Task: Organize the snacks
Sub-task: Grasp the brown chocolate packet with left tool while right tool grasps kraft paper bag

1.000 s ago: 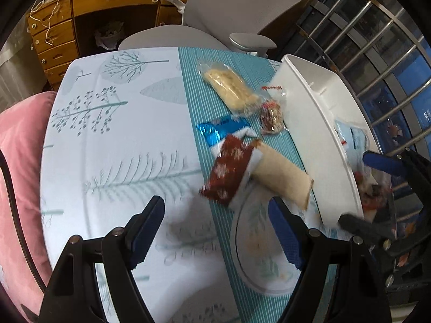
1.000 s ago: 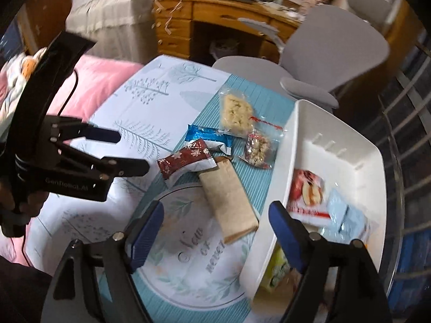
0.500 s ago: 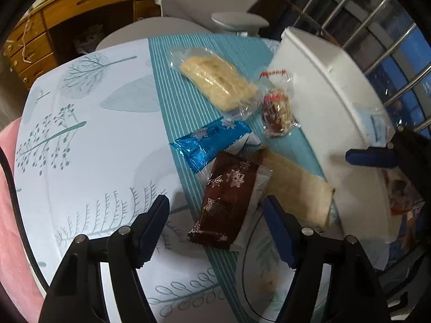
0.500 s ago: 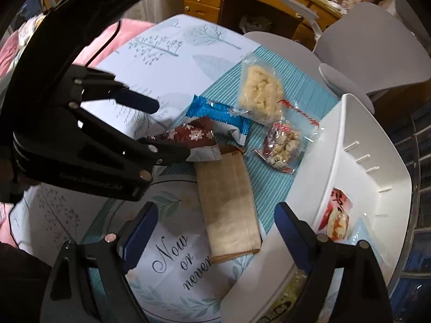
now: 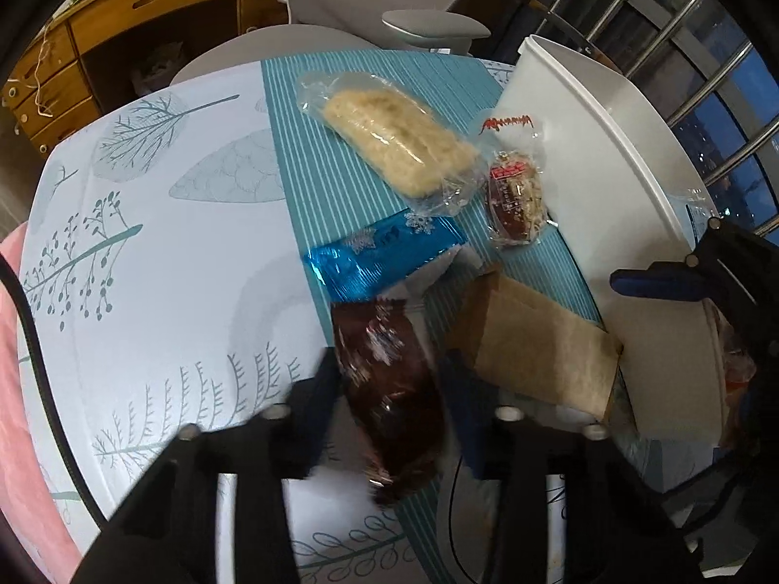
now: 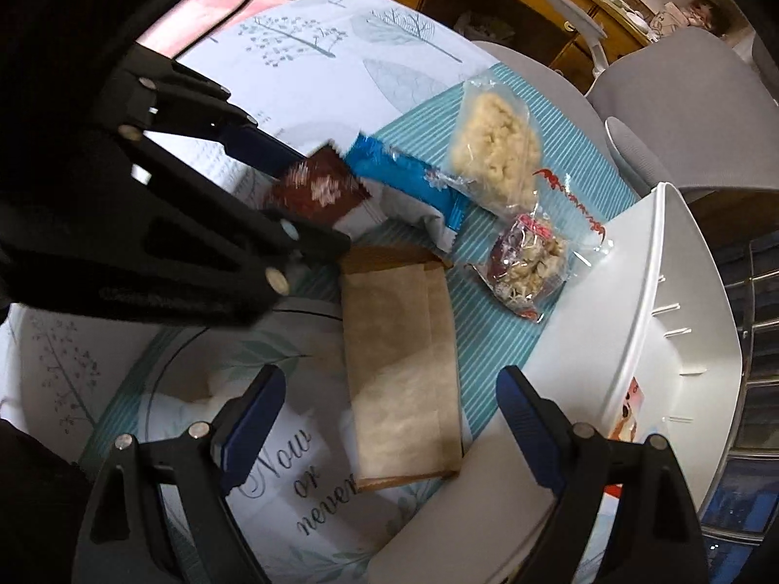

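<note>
Surface: tablecloth [image 5: 160, 253] with tree print, teal striped runner [image 5: 316, 180] down the middle; grey chair [image 6: 681, 112] and wooden drawers [image 5: 97, 39] at frame top.
Bin: white tub [image 6: 681, 301] at right edge, some packets inside.
Loose snacks: pale rice bar [image 5: 399, 146], nut packet [image 5: 516, 199], blue packet [image 5: 384, 255], all centre; brown paper packet [image 6: 394, 350] lower centre.
Left gripper [image 5: 389, 389]: jaws closing, blurred, dark red packet [image 5: 389, 389] between them, tilted up; contact looks made.
Right gripper [image 6: 389, 418]: jaws wide apart, astride the brown paper packet, not touching.
</note>
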A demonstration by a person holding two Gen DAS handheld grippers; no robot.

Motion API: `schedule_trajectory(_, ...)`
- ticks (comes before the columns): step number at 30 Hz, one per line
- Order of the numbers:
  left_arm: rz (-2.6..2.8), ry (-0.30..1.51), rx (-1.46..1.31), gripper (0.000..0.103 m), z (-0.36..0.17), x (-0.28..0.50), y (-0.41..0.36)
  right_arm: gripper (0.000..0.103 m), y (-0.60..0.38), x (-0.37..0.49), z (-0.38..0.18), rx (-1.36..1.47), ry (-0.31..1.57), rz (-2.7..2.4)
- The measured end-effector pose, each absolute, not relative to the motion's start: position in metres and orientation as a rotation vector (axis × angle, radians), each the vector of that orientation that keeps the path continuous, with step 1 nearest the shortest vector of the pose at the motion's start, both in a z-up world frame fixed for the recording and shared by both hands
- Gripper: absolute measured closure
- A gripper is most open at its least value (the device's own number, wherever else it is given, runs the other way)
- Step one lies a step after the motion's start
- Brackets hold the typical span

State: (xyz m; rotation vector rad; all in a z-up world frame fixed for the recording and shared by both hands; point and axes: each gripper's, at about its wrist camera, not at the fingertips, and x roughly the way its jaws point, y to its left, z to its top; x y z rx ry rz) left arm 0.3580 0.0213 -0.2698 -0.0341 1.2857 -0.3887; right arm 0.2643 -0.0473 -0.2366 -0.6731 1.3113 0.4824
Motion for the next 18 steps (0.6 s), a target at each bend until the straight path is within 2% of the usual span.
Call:
schedule_trajectory(5, -0.356, 1.281, -0.096, 0.077, -0.270, 0.355, 0.036, 0.014, -0.042, 0.268, -0.245, -0.718, 1.317, 0.477)
schedule_trajectory(9, -0.333, 1.263, -0.159, 0.088, -0.266, 0.353, 0.049, 0.014, -0.037, 0.272, -0.252, -0.738, 1.325, 0.479)
schedule_trajectory(18, -0.284, 1.256, -0.257, 0.091, -0.263, 0.341, 0.077, 0.013, -0.029, 0.287, -0.260, -0.763, 1.369, 0.393)
